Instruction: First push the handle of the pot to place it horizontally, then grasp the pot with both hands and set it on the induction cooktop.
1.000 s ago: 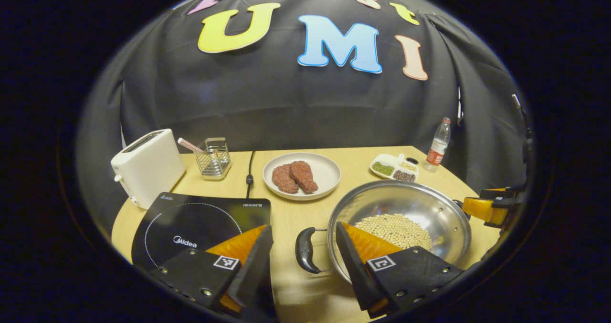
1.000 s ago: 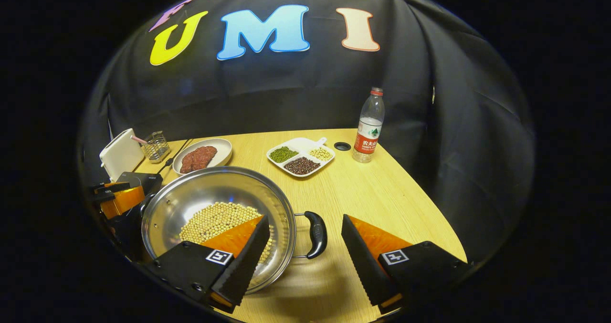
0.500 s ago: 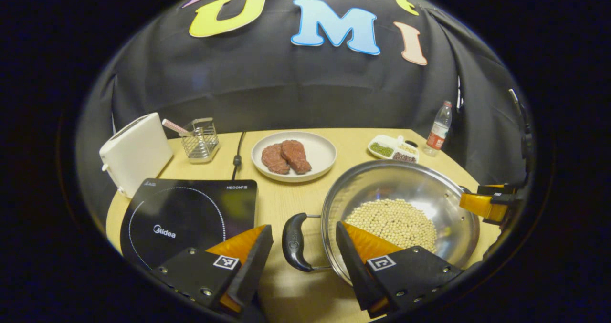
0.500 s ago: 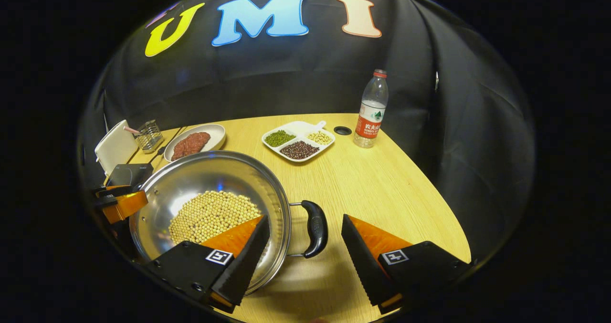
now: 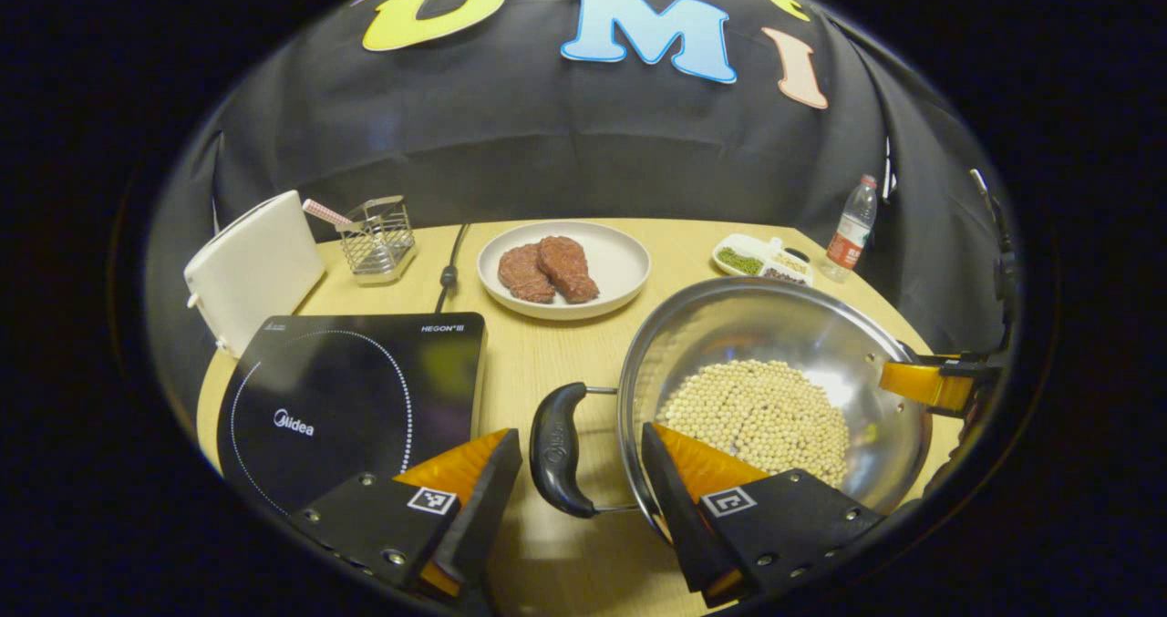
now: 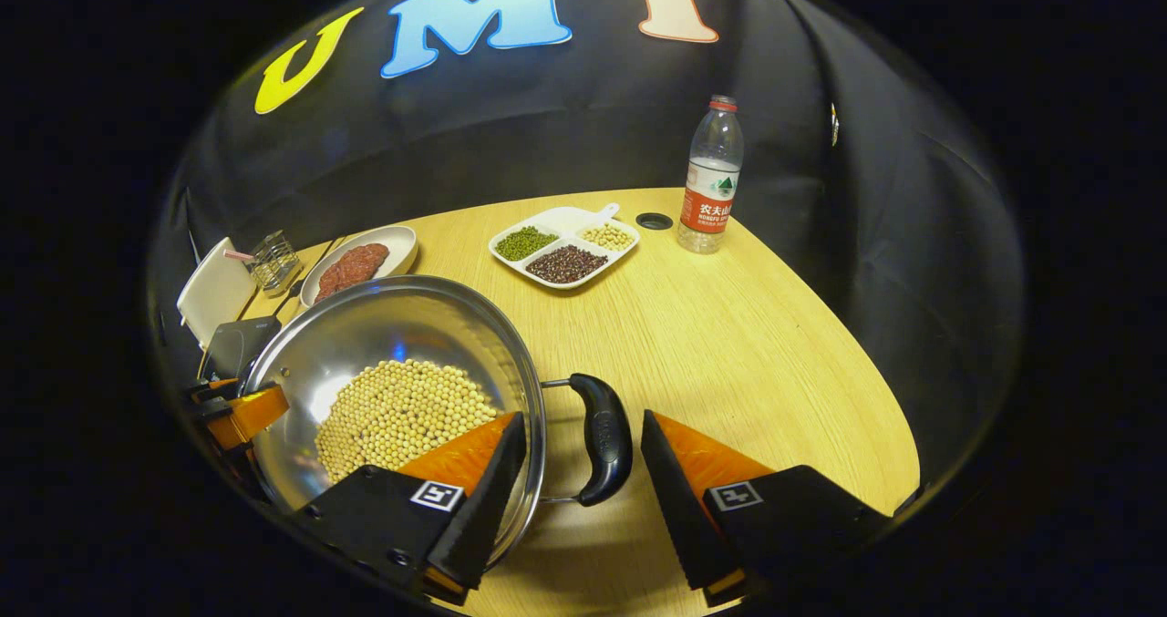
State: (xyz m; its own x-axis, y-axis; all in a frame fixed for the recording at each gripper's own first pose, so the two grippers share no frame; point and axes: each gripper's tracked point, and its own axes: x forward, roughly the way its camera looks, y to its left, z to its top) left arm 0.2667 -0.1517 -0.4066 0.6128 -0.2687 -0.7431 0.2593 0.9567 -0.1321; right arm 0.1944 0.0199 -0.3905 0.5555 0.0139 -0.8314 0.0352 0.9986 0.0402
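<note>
Both sides straddle, jaws apart: left hand-held gripper (image 5: 580, 471) around the left pot handle (image 5: 553, 450), right hand-held gripper (image 6: 581, 457) around the right pot handle (image 6: 603, 437), ready for a level two-handed lift.

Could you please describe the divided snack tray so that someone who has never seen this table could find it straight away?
Start from the big steel pot of pale beans near the front of the wooden table, then look beyond it toward the plastic water bottle by the back edge. The divided tray lies flat just left of that bottle. Unlike the round plate of meat, it is white, compartmented, and holds green, dark and pale beans separately.
</note>
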